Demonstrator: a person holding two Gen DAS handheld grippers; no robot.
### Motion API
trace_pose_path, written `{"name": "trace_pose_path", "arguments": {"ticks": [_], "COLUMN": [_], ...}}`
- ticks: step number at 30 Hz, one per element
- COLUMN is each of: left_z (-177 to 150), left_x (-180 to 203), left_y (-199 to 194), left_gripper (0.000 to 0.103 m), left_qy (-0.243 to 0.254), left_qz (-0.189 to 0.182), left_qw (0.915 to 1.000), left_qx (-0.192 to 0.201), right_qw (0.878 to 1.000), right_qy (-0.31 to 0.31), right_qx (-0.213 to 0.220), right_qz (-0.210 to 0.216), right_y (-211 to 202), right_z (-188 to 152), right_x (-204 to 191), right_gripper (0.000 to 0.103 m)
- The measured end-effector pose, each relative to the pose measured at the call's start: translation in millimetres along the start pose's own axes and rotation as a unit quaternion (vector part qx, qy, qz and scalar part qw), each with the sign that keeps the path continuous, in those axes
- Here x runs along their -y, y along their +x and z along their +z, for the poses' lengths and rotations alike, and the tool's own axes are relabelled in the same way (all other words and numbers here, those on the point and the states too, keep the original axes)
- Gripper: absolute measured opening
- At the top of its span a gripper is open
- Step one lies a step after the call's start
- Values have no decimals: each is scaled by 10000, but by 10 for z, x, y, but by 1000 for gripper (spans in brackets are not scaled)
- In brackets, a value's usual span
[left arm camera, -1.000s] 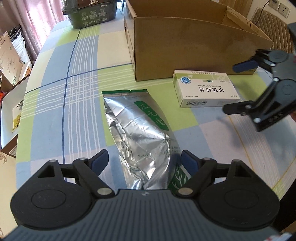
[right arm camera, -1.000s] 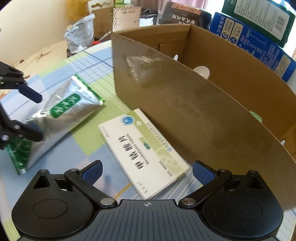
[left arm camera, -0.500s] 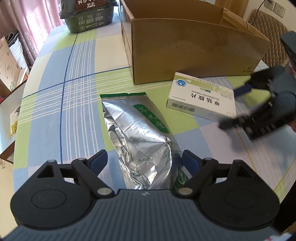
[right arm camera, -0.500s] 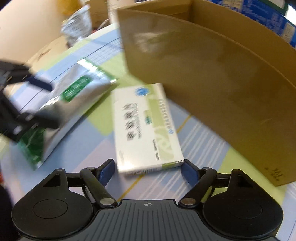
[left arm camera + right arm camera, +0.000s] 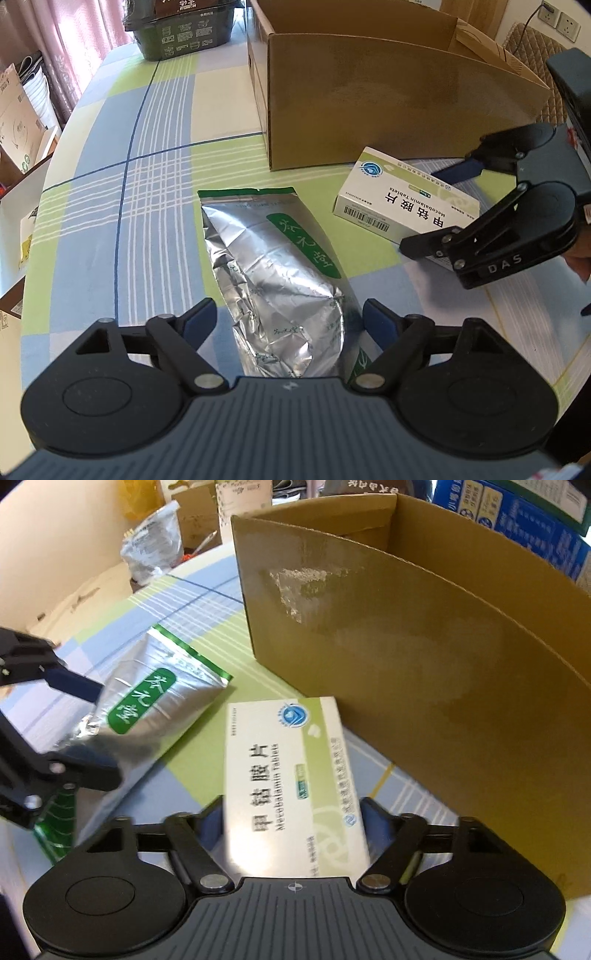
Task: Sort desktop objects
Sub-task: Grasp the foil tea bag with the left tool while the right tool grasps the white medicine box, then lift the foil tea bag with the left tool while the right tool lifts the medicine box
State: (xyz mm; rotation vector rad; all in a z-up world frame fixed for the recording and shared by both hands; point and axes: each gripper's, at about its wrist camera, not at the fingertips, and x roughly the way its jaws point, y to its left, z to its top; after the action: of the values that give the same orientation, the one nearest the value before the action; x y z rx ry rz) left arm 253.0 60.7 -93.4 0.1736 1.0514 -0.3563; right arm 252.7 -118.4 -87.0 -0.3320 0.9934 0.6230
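A silver foil bag (image 5: 280, 266) with a green label lies flat on the checked tablecloth (image 5: 147, 184). My left gripper (image 5: 290, 317) straddles its near end. Its jaws are closing, and a gap still shows beside the left pad. A white and green medicine box (image 5: 291, 775) sits lengthwise between the fingers of my right gripper (image 5: 291, 812). Those jaws are closing too, with the pads against its long sides. In the left wrist view the medicine box (image 5: 399, 199) is tilted in the right gripper (image 5: 424, 210), close to the open cardboard box (image 5: 388, 103). The right wrist view shows the foil bag (image 5: 155, 701) and the left gripper (image 5: 99, 734).
The cardboard box's wall (image 5: 424, 664) rises just right of the medicine box. A dark green container (image 5: 181, 33) stands at the table's far end. Blue cartons (image 5: 517, 517) lie behind the cardboard box. Cartons (image 5: 14, 110) stand beyond the table's left edge. A hand (image 5: 580, 258) holds the right gripper.
The right gripper closed around the medicine box, turned it lengthwise and tipped it up off the cloth. The left gripper narrowed a little around the foil bag, which stayed put.
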Motion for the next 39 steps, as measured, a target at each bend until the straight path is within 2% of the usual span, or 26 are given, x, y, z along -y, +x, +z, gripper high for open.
{"name": "trace_pose_path", "arguments": {"ticks": [2,6,8,10,15,16,17,18,19,22,25,32,35,37,39], "left_z": [-3,-1,2,0,-45,-60,-79,-95,-108,-117,-59,98,134,152,179], "left_x": [19,135,217,300,473,471,450,418,379,270,208,206,283,348,366], "left_y": [-1,-68,-119,-154,-172,-182,-191,-205,-219,-206,-133,136,263,286,297], "left_gripper": [75,59,43,38,39,41,46,61,72,77,79,79,76,78,73], "left_qy": [11,327,532,677,905,867,786,674,557,339,334,566,808,955,908], "left_qz": [3,36,-79,-154,-238,-232,-237,-220,-177,-111,-113,-380,-259,-218,-230], "left_qw": [10000,9995,9986,9976,9956,9960,9966,9974,9981,9991,9993,9972,9941,9924,9924], "left_qx": [1,29,7,0,-10,37,80,132,200,240,112,-321,-678,-748,-803], "right_qw": [9998,9957,9918,9875,9808,9802,9798,9795,9795,9796,9804,9854,9854,9846,9837], "right_qy": [154,890,1228,1522,1892,1927,1943,1951,1946,1936,1883,1558,1546,1596,1645], "right_qx": [-28,-108,-131,-132,-71,-25,21,75,105,165,227,316,347,363,372], "right_qz": [-90,-250,-323,-395,-457,-463,-478,-504,-515,-520,-533,-612,-629,-618,-620], "right_y": [-49,-296,-433,-571,-876,-917,-956,-989,-1006,-1009,-982,-820,-780,-756,-732], "right_z": [-65,-346,-493,-667,-983,-1023,-1040,-1056,-1066,-1073,-1090,-1050,-1032,-1007,-971], "right_x": [20,168,237,297,332,340,331,326,327,339,344,238,237,248,260], "right_gripper": [69,69,69,69,69,69,69,69,69,69,69,71,74,77,78]}}
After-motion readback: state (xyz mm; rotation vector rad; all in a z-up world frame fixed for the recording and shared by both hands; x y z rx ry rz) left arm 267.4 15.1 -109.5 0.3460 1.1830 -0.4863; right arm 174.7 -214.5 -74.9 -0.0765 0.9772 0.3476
